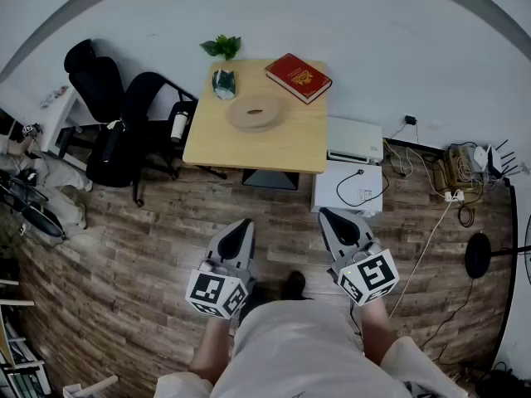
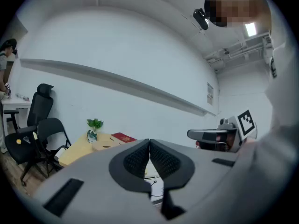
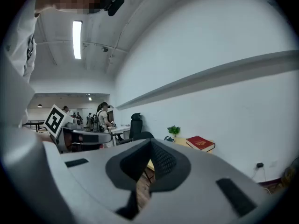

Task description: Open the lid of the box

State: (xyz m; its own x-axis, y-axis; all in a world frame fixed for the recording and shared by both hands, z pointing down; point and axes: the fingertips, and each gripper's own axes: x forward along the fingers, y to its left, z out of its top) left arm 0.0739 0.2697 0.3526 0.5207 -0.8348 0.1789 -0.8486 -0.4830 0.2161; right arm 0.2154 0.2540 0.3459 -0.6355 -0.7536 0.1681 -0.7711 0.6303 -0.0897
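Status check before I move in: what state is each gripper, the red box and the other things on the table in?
left gripper: jaws together, empty, short of the table.
right gripper: jaws together, empty, short of the table.
red box: lid closed, lying flat at the table's far right corner.
round wooden piece: lying flat on the table, apart from the box.
potted plant: upright at the table's far edge.

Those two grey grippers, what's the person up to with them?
A person stands on the wood floor, holding the left gripper and the right gripper out in front, both shut and empty. Ahead, against the wall, is a table with a red box on it, lid closed and untouched. The opening has not begun.
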